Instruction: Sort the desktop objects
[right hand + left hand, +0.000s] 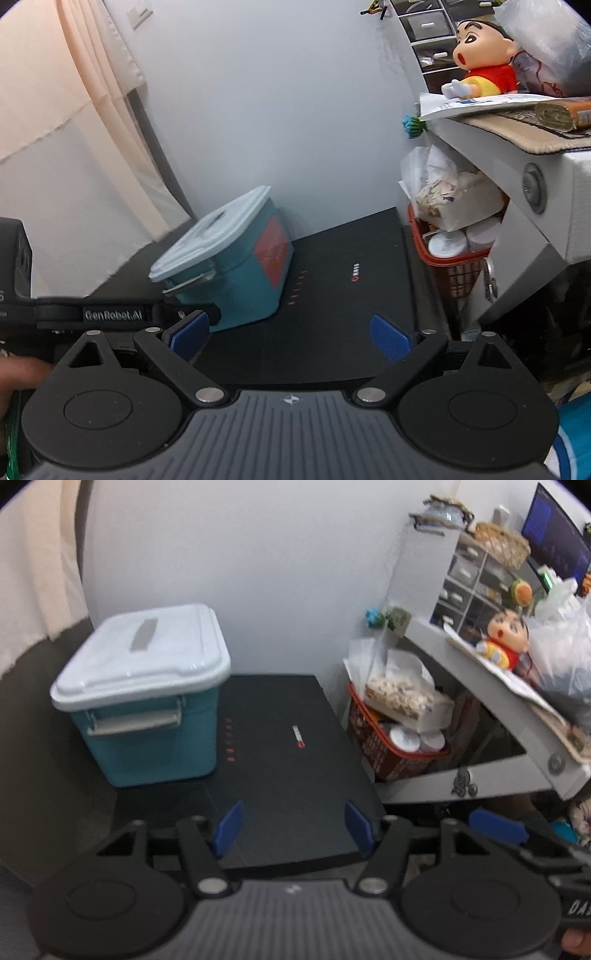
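A teal storage box with a pale blue lid [144, 694] stands closed on a black flat board [295, 760] at the left; it also shows in the right wrist view [225, 266]. My left gripper [295, 827] is open and empty, low over the near edge of the board. My right gripper [291, 336] is open and empty, also over the board's near edge, to the right of the box. The other gripper's body [110, 314] shows at the left of the right wrist view.
A red basket [391, 746] with a tissue box and white jars sits under a white desk [491, 698] at the right. On the desk are a cartoon boy figure [506, 638], plastic bags, small drawers and a monitor. A curtain hangs at the left.
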A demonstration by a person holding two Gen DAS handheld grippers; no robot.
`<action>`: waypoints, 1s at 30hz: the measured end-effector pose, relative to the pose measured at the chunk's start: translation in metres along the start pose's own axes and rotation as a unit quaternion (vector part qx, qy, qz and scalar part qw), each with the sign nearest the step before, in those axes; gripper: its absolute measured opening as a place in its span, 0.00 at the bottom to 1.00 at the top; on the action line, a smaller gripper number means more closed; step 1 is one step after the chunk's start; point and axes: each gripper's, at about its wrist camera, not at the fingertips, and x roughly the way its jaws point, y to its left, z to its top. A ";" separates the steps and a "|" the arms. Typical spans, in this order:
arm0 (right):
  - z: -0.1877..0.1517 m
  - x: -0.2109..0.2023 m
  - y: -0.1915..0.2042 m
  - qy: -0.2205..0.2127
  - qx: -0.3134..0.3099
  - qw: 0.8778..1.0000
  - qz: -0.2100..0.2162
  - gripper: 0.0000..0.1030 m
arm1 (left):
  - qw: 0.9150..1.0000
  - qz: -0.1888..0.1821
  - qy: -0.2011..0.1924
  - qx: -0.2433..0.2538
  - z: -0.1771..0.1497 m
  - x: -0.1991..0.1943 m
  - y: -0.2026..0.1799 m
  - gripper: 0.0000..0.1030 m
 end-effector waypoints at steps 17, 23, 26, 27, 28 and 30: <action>-0.013 0.015 -0.007 0.015 -0.034 0.998 -0.054 0.95 | 1.000 -0.010 0.008 -0.016 -0.030 0.027 0.005 0.64; -0.017 0.022 -0.007 0.024 -0.042 0.997 -0.058 0.95 | 1.000 -0.010 0.016 -0.025 -0.039 0.034 0.009 0.64; -0.018 0.022 -0.006 0.024 -0.049 0.997 -0.061 0.95 | 1.000 -0.011 0.012 -0.027 -0.041 0.035 0.010 0.64; -0.018 0.023 -0.006 0.025 -0.052 0.996 -0.062 0.95 | 0.999 -0.012 0.010 -0.028 -0.041 0.035 0.010 0.64; -0.019 0.023 -0.005 0.026 -0.055 0.996 -0.063 0.95 | 1.000 -0.013 0.009 -0.027 -0.042 0.035 0.010 0.64; -0.020 0.024 -0.005 0.028 -0.059 0.996 -0.065 0.95 | 1.000 -0.015 0.007 -0.025 -0.043 0.036 0.010 0.64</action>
